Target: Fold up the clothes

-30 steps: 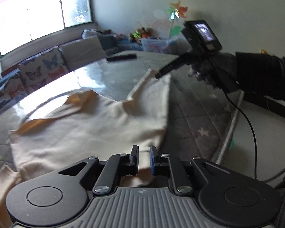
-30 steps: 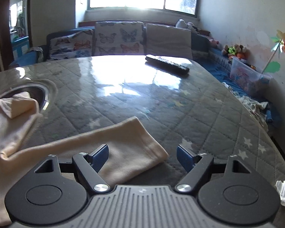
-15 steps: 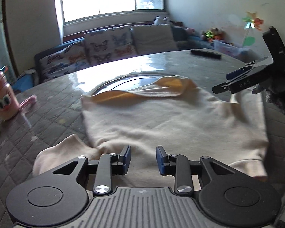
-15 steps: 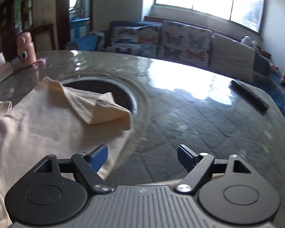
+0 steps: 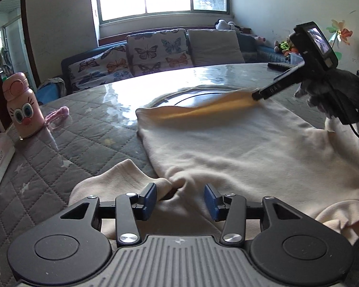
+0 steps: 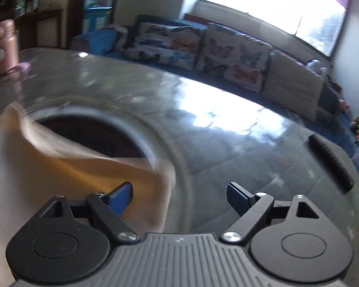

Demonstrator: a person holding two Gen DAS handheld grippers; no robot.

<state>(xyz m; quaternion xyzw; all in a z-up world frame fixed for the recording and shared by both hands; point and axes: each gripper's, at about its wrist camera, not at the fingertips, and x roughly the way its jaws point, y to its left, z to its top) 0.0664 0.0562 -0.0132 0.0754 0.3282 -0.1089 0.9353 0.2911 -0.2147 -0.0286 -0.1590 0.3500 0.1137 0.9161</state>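
Just 1 garment [image 5: 239,148], 2 grippers.

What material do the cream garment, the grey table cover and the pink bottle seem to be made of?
Cream garment: soft knit, probably cotton fleece; matte, with rounded folds.
Grey table cover: quilted fabric with stitched diamonds and stars, seemingly under a clear glossy sheet, since the window reflects on it.
Pink bottle: likely smooth plastic or coated metal; the look leaves it open.
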